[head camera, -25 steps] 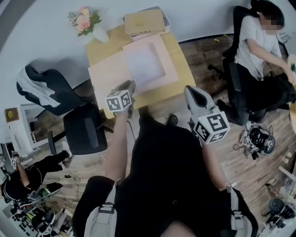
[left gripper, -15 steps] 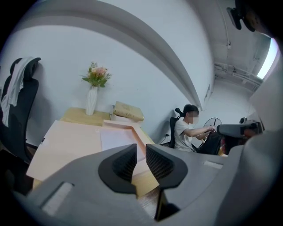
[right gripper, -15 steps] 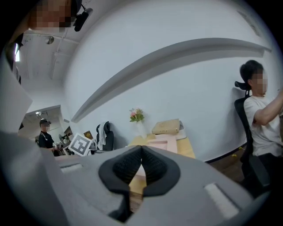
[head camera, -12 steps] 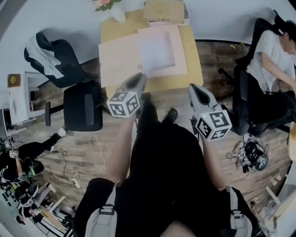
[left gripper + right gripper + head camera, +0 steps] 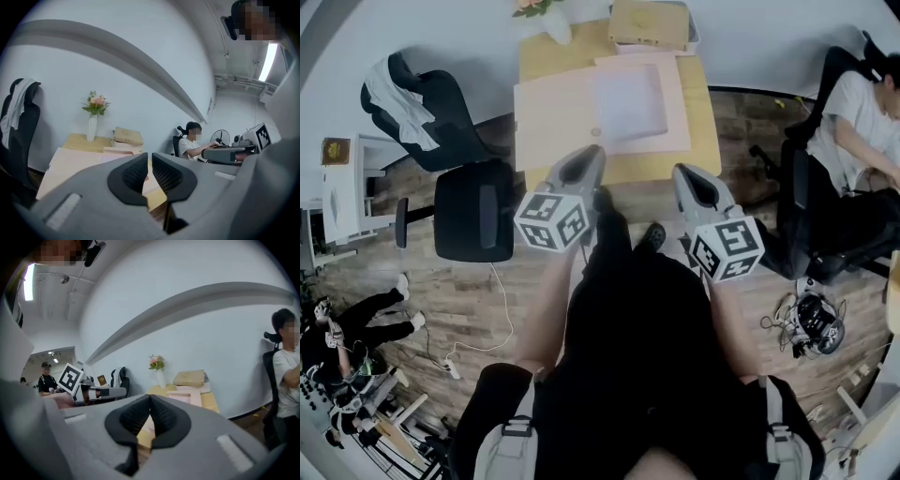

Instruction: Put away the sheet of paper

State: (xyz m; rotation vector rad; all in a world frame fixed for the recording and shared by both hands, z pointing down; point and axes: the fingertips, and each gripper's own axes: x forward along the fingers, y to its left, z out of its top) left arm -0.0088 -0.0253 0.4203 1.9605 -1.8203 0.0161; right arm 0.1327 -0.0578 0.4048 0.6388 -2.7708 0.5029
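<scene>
Pale sheet of paper (image 5: 628, 101) faint on pink board (image 5: 553, 117) on table (image 5: 619, 170); vase (image 5: 558, 25) cut at frame top. Left gripper (image 5: 149, 161) jaws closing, narrow gap, empty; right gripper (image 5: 150, 399) jaws closed, empty.

Upper centre: counter (image 5: 644, 170) light yellow wood. Sheet of paper (image 5: 626, 101) white. Board (image 5: 553, 122) pale pink. Box (image 5: 649, 21) tan. Left: chair (image 5: 473, 223) black. Floor (image 5: 441, 300) brown, plank-patterned.

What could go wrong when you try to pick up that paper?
The sheet of paper lies flat on the pink folder, so a grab might pinch both or crease it. The flower vase stands nearby; a long reach could tip it. The fingers of the left gripper are closing on nothing, so they'd need to reopen first.
</scene>
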